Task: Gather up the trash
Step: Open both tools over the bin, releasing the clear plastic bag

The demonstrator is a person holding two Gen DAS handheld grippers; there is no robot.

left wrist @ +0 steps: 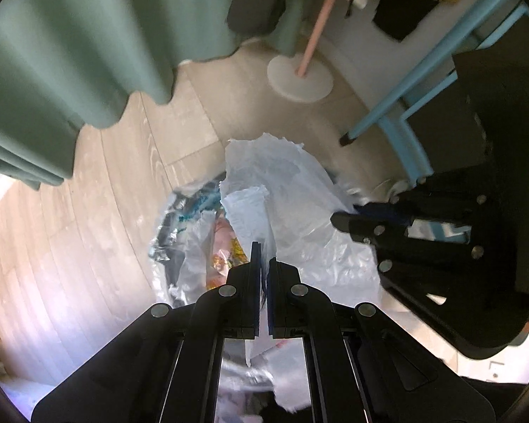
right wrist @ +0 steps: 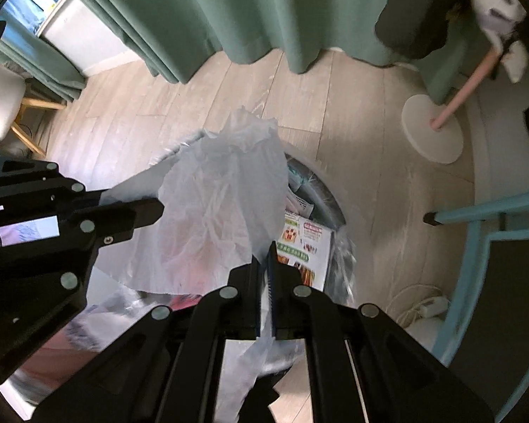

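The green curtain is hanging across the top of both views, its upper part cut off by the frame, and the wooden floor is spreading below it. The blue chair is showing only a leg and part of its frame at the right edge, and the white round stand base with its pink pole is running out of sight at the top.

The trash bin is sitting on the floor near the chair, and most of it is lying hidden under the white plastic bag; only a stretch of its rim and the clear liner are showing. A printed flyer and some crumpled wrappers are lying inside; the wrappers are too blurred to identify.

The bag is rising over the bin, its long axis running roughly upward, its ragged edge pointing toward the curtain.

The left gripper is reaching down over the bin, fingers pinched together on the bag's film. The right gripper is angling in from the chair side, its fingers likewise clamped on a fold of the same bag, which is trailing down between them.
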